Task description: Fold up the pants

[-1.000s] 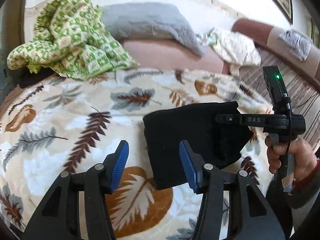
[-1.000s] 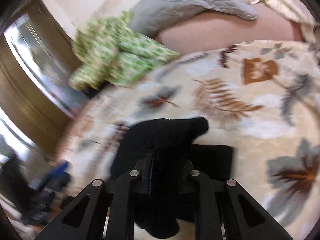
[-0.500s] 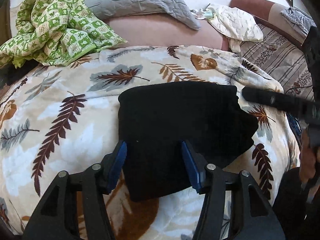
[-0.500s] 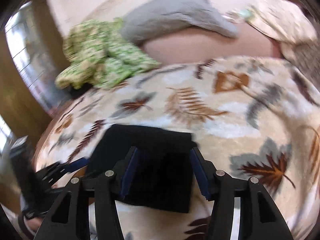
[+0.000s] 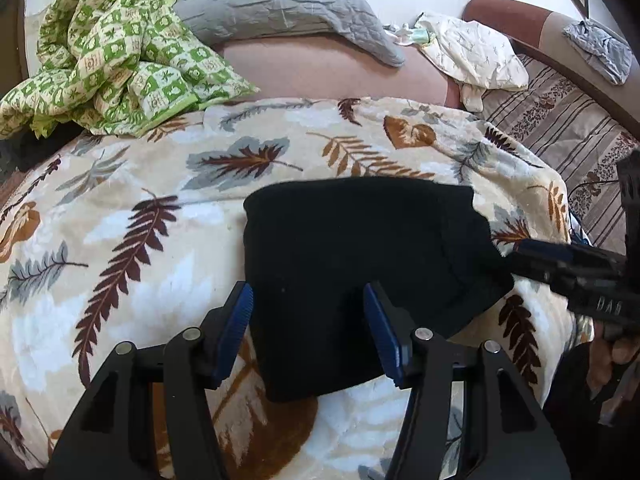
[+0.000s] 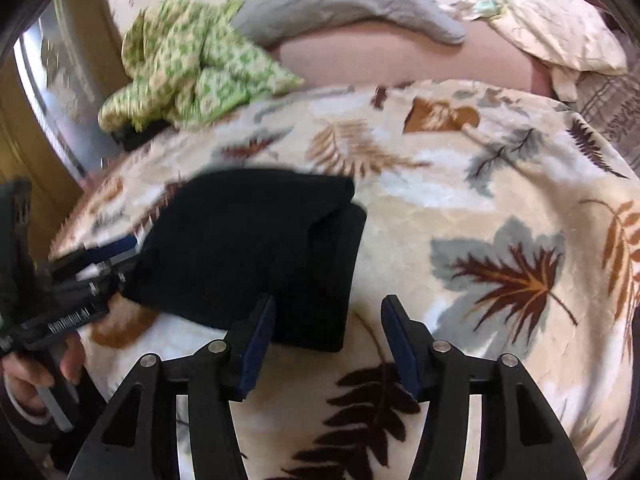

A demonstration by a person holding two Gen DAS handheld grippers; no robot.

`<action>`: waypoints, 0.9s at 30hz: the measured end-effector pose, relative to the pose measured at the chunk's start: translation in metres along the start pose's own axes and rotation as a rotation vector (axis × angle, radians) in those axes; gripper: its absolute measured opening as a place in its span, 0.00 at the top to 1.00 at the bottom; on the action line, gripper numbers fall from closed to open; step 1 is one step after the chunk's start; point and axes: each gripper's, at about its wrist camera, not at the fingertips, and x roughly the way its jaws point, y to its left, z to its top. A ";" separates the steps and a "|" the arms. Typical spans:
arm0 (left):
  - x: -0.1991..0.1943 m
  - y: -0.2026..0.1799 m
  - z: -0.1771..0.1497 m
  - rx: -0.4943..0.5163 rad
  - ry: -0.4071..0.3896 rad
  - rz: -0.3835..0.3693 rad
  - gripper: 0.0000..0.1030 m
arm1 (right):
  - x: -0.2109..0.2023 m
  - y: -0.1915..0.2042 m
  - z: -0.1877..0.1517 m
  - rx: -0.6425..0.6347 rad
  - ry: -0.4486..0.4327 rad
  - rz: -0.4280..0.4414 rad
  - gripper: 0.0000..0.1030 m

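Now the black pants [image 5: 360,264] lie as a compact folded block on the leaf-print blanket [image 5: 140,248], and we hold nothing. A second ago our right gripper [image 6: 326,344] was clamped on a raised fold of the dark cloth; its jaws have since opened and let the cloth drop, and they now stand apart over the blanket just beside the bundle's near corner, with nothing between them. Our left gripper [image 5: 308,332] has edged closer and hangs released over the bundle's near edge, its blue pads [image 5: 240,320] straddling the cloth without pressing it. We judge the fold to be essentially complete; only a little squaring of the offset layers at the right edge seems left. The green checked cloth [image 5: 112,52] sits well apart.
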 end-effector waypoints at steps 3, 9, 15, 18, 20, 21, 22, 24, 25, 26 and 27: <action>0.001 -0.006 0.002 0.001 -0.002 -0.011 0.45 | 0.006 -0.007 0.017 0.058 -0.037 0.047 0.36; 0.011 -0.030 -0.002 0.062 0.011 -0.010 0.41 | 0.054 -0.011 0.036 0.130 0.014 0.112 0.92; 0.019 -0.049 0.000 0.091 0.017 -0.023 0.39 | 0.036 -0.012 0.045 0.086 -0.061 0.072 0.98; 0.022 -0.052 -0.004 0.092 0.020 -0.002 0.38 | 0.057 -0.018 0.038 0.107 0.003 0.067 0.98; 0.018 -0.050 -0.002 0.087 0.024 -0.007 0.38 | 0.059 -0.019 0.034 0.111 0.011 0.069 0.96; 0.013 -0.048 0.000 0.077 0.019 -0.015 0.38 | 0.051 -0.019 0.034 0.107 0.000 0.066 0.91; 0.009 -0.046 0.002 0.066 0.011 -0.017 0.38 | 0.045 -0.018 0.034 0.099 -0.008 0.057 0.91; -0.003 -0.038 0.007 0.046 -0.020 -0.004 0.38 | 0.027 -0.014 0.035 0.075 -0.037 0.019 0.79; -0.007 -0.035 0.009 0.039 -0.035 0.007 0.38 | 0.019 -0.012 0.034 0.071 -0.054 0.021 0.75; -0.010 -0.031 0.010 0.032 -0.044 0.015 0.36 | 0.009 -0.008 0.034 0.067 -0.074 0.044 0.70; -0.012 -0.027 0.011 0.021 -0.050 0.023 0.35 | 0.003 -0.005 0.033 0.064 -0.083 0.072 0.69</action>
